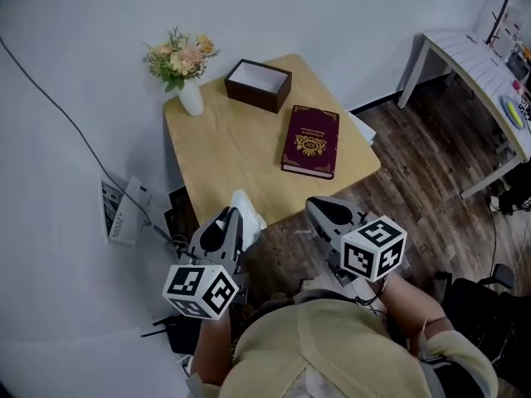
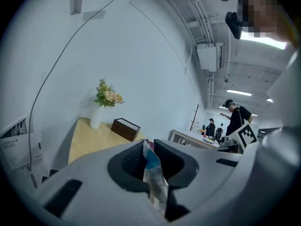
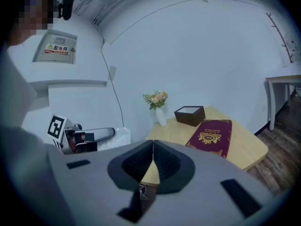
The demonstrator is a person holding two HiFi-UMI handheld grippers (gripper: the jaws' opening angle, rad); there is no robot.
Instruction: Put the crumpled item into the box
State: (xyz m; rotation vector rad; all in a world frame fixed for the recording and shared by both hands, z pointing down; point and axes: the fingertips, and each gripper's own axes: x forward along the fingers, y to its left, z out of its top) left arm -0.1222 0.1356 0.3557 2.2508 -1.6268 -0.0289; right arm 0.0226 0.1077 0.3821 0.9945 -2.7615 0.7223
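My left gripper [image 1: 235, 222] hangs just off the near edge of the wooden table [image 1: 241, 164], shut on a crumpled white and blue item [image 1: 248, 209]. In the left gripper view the item [image 2: 153, 173] is pinched between the jaws. The dark brown box [image 1: 258, 84] stands open at the table's far side, with a white inside; it also shows in the left gripper view [image 2: 125, 128] and the right gripper view [image 3: 189, 115]. My right gripper [image 1: 322, 211] is shut with nothing in it, at the near edge on the right.
A maroon book [image 1: 311, 140] lies right of the table's centre, between the box and my right gripper. A white vase of flowers [image 1: 187, 80] stands at the far left corner. Cables and papers [image 1: 123, 210] lie on the floor at left. A white desk [image 1: 477, 73] stands far right.
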